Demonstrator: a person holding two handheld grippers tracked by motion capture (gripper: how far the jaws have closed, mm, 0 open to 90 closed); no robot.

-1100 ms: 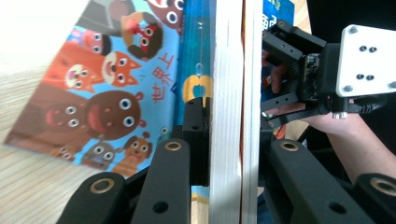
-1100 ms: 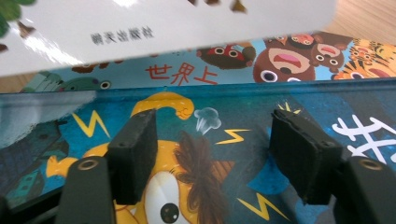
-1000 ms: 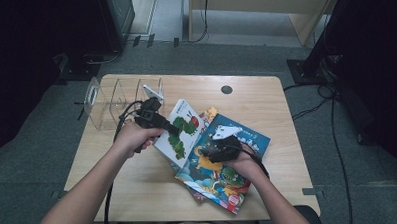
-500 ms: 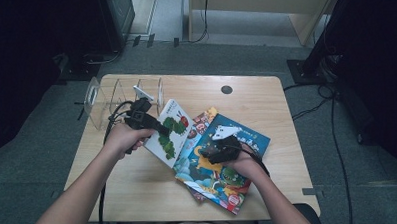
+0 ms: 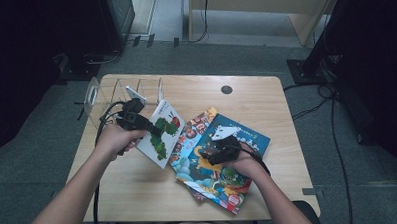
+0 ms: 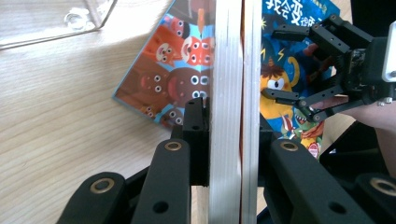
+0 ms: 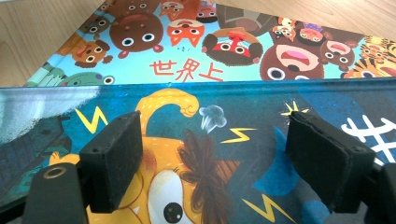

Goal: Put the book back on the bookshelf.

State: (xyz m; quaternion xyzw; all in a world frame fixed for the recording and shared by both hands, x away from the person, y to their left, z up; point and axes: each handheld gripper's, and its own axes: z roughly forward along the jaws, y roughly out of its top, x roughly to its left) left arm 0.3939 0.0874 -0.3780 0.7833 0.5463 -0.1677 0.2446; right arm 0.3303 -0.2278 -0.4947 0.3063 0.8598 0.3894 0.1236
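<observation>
Wooden table (image 5: 139, 189) carries a clear rack (image 5: 117, 95) just beyond the left tongs (image 5: 146, 125), which clamp a white caterpillar book (image 6: 232, 93) by its edge (likely bound for the rack). Right tongs (image 7: 212, 154), jaws just spread wide, hover above the blue book (image 7: 233, 121) beneath them.

On the worktop we see the animal-faces book (image 5: 192, 134) half covered by the blue monster book (image 5: 223, 166), whose lower corner a third cover barely clears, while the white caterpillar book (image 6: 231, 93) shows us just its edge, cut off top and bottom, its title unreadable.
</observation>
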